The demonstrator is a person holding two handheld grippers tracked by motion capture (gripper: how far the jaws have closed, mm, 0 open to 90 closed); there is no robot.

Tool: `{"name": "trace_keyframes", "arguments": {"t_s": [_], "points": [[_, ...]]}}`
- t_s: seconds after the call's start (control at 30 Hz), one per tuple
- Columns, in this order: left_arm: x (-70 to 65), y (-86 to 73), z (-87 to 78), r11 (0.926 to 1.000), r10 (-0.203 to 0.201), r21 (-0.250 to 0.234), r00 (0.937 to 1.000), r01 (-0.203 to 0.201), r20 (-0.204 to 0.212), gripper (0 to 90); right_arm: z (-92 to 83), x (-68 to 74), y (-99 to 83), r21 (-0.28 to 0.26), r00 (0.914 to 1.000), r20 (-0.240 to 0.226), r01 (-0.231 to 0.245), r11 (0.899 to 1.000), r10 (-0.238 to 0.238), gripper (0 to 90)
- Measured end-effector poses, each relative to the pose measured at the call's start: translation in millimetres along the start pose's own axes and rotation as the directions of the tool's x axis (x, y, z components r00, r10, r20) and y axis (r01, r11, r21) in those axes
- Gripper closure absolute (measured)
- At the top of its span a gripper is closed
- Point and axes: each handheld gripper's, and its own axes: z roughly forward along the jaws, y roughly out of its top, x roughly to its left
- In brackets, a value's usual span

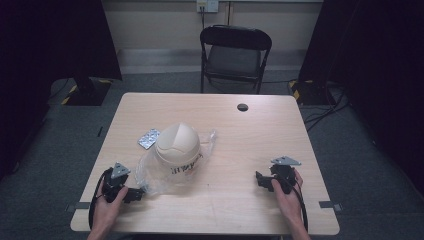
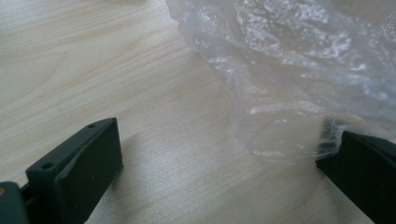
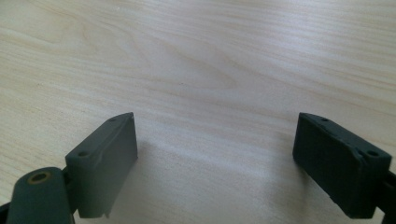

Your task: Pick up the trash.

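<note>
Resting low on the table (image 1: 240,140), the left gripper (image 1: 134,194) has its jaws apart at the edge of a clear plastic bag (image 2: 299,79), one jaw seemingly touching the film. A cream dome-shaped lidded bowl (image 1: 177,147) sits on the bag, a blister pack (image 1: 148,138) beside it. The right gripper (image 1: 264,181), jaws apart, holds nothing.

A light wood table (image 1: 260,145) with a cable hole (image 1: 242,107) stands on grey carpet (image 1: 350,150). Behind it sits a black folding chair (image 1: 235,57) before a pale wall (image 1: 160,25). Dark curtains (image 1: 370,45) flank both sides.
</note>
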Motion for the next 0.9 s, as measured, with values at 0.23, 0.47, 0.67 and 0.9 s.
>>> {"name": "trace_keyframes", "arguments": {"t_s": [0.23, 0.47, 0.67, 0.9], "points": [[-0.3, -1.6, -1.6, 1.0000, -0.009, -0.001, 0.9999, 0.009, -0.005, 0.0, -0.2, -0.4, -0.1, 0.001, 1.0000, -0.002, 0.004, 1.000, -0.004, 12.9], [0.0, -6.0, -10.1, 0.9989, -0.040, -0.025, 0.9991, 0.040, -0.014, 12.5, -0.2, -0.4, -0.2, 0.001, 1.0000, -0.002, 0.004, 1.000, -0.004, 12.9], [8.9, -10.2, -16.7, 0.9902, -0.125, -0.054, 0.9902, 0.129, 0.062, 15.5, -0.2, -0.4, -0.1, 0.001, 1.0000, -0.002, 0.004, 1.000, -0.004, 12.9], [15.1, -12.2, -23.9, 0.9890, -0.136, -0.050, 0.9886, 0.139, 0.064, 15.8, -0.2, -0.4, -0.1, 0.001, 1.0000, -0.004, 0.004, 1.000, -0.004, 12.9]]}}
